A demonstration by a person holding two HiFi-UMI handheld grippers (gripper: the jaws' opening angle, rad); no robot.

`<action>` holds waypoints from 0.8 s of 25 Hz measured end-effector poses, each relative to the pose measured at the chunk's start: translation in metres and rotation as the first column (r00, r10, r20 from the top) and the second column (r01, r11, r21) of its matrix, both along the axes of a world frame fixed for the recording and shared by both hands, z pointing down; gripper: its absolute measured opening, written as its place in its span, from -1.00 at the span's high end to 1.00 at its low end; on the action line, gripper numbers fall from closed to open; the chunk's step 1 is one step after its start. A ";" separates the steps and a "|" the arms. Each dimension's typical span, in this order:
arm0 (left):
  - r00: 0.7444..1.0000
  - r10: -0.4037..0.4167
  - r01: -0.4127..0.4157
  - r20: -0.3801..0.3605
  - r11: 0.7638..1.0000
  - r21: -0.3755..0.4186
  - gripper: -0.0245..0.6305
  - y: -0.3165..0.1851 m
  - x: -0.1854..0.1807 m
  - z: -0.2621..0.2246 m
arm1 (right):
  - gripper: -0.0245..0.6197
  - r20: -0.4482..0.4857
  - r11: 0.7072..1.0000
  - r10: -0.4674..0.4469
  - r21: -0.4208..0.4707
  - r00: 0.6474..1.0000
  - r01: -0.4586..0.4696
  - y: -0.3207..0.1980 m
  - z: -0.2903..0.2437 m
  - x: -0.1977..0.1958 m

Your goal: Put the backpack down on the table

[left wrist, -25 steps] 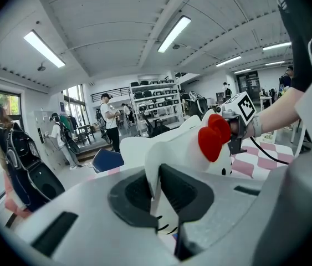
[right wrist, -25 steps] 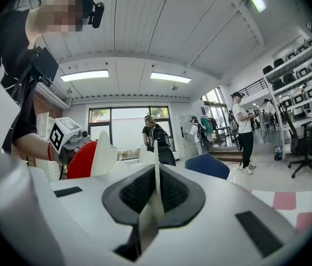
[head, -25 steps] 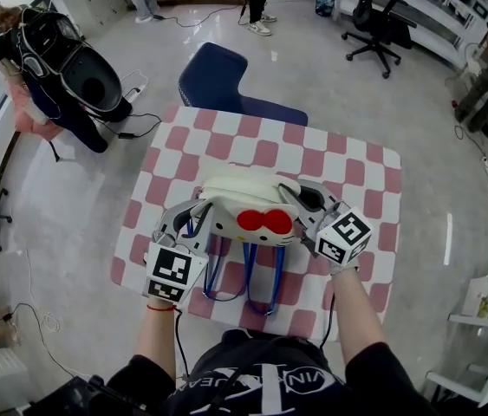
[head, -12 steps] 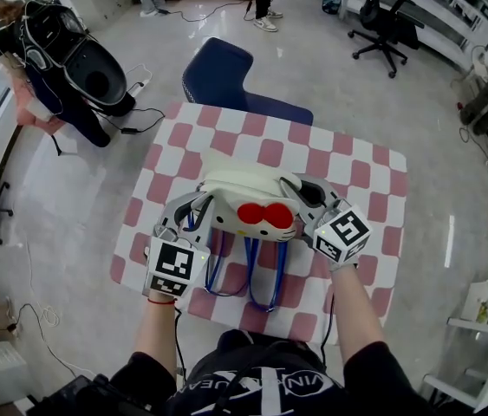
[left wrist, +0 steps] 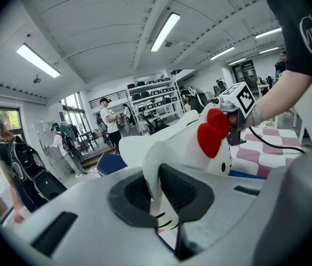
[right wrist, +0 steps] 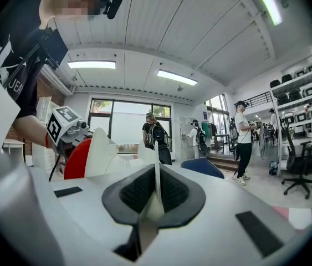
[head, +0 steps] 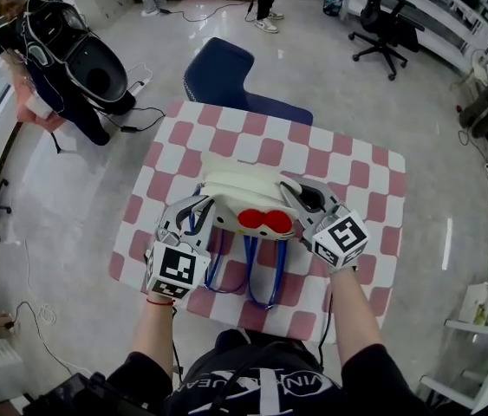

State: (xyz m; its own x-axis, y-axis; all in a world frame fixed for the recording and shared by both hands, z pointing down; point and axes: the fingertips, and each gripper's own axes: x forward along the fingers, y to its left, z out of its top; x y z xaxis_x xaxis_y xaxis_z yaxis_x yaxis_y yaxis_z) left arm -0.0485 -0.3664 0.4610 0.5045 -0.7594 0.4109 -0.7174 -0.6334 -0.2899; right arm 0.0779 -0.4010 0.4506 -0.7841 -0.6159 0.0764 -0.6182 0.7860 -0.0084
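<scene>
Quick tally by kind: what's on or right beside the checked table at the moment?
backpack: 1
tongs: 2, left tongs and right tongs, both clamped on the backpack
blue chair: 1
total: 4

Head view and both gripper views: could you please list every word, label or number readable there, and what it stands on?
"VIN": white print on the person's black shirt, the rest cut off.
The left hand-held gripper and right hand-held gripper carry square markers only, no letters.
The backpack shows no text.
</scene>
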 end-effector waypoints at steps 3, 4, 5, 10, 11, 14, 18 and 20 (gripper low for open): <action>1.000 0.010 -0.010 0.001 1.000 0.001 0.83 0.002 -0.002 0.004 | 0.89 -0.006 1.000 0.003 0.001 1.000 -0.003 0.003 0.003 -0.001; 1.000 0.012 -0.012 0.001 1.000 0.001 0.84 0.003 -0.002 0.005 | 0.89 -0.009 1.000 0.005 0.001 1.000 -0.005 0.004 0.004 -0.001; 1.000 0.014 -0.014 0.002 1.000 0.001 0.83 0.005 -0.003 0.006 | 0.89 -0.012 1.000 0.006 0.001 1.000 -0.006 0.006 0.004 -0.002; 1.000 0.025 -0.025 0.004 1.000 0.002 0.83 0.011 -0.003 0.010 | 0.89 -0.025 1.000 0.008 0.008 1.000 -0.008 0.012 0.005 -0.003; 1.000 0.027 -0.027 0.005 1.000 0.000 0.84 0.011 -0.003 0.011 | 0.89 -0.028 1.000 0.015 0.006 0.999 -0.014 0.012 0.006 -0.002; 1.000 0.031 -0.031 0.002 0.999 -0.011 0.83 0.012 -0.002 0.015 | 0.89 -0.035 1.000 0.029 -0.010 0.999 -0.030 0.013 0.010 -0.001; 0.999 0.033 -0.033 -0.013 0.999 -0.024 0.82 0.014 0.000 0.017 | 0.89 -0.050 0.999 0.044 -0.028 0.998 -0.046 0.014 0.013 0.002; 0.999 0.031 -0.032 -0.021 0.999 -0.025 0.80 0.015 0.000 0.018 | 0.88 -0.060 0.998 0.054 -0.033 0.997 -0.056 0.015 0.013 0.003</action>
